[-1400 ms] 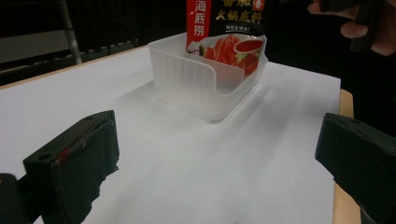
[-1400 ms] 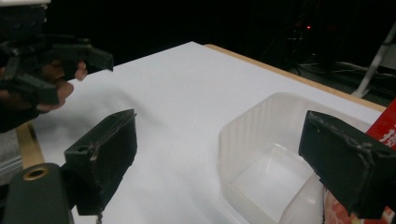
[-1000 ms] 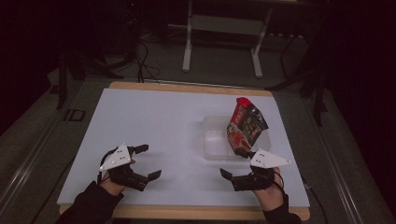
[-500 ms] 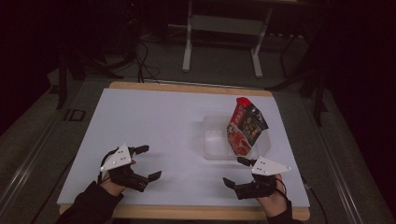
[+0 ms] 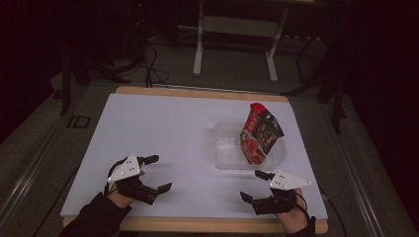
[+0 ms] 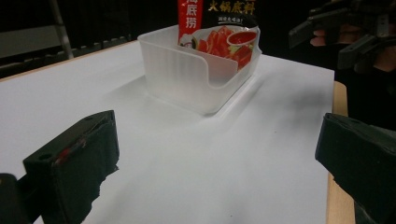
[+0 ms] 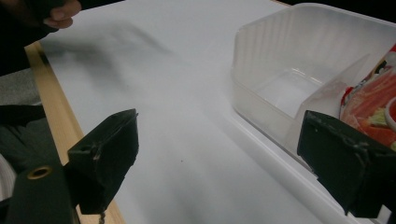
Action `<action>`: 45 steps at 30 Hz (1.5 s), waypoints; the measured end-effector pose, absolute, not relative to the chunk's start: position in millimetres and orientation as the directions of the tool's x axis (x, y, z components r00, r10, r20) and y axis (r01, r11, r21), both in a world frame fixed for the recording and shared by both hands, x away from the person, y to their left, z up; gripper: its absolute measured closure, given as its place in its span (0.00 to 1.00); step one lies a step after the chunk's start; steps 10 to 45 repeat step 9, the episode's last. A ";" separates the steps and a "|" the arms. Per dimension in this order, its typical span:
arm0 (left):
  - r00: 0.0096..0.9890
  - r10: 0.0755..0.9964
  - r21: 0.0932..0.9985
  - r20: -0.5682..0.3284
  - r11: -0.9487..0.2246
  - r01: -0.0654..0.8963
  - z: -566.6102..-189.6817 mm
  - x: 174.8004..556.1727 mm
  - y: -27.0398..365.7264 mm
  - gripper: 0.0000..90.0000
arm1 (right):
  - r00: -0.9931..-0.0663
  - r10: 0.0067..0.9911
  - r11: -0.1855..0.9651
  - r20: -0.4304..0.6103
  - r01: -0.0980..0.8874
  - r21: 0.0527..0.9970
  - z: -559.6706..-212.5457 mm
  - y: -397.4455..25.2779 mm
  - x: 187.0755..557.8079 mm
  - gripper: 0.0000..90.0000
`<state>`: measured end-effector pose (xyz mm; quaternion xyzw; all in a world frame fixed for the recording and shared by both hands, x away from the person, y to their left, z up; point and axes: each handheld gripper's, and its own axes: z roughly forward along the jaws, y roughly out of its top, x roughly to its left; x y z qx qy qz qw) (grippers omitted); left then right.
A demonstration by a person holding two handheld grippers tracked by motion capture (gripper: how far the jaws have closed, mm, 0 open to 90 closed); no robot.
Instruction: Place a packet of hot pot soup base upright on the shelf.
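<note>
White table surface (image 5: 163,133) is seen wide and bare across the left and middle of the high view, while the clear plastic bin (image 5: 232,153) with the red and black snack bag (image 5: 259,136) leaning upright in it is placed right of centre, near the right edge. Both the left gripper (image 5: 155,174) at lower left and the right gripper (image 5: 253,185) at lower right are held with jaws spread apart and nothing between them, close to the wooden front edge (image 5: 197,224). The top of the bag is cut off in the left gripper view.
</note>
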<state>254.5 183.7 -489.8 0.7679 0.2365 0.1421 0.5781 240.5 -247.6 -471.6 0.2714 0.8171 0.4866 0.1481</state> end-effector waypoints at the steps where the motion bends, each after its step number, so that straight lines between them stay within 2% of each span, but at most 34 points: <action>1: 0.848 0.527 0.954 -0.055 -0.223 0.200 -490.2 254.5 183.5 0.00 | -0.808 0.589 0.377 0.022 0.300 0.876 -472.0 -248.1 241.1 0.14; 45: 0.850 0.523 0.952 -0.065 -0.222 0.209 -492.9 255.1 183.5 0.00 | -0.804 0.594 0.386 0.012 0.298 0.873 -472.5 -247.9 241.1 0.14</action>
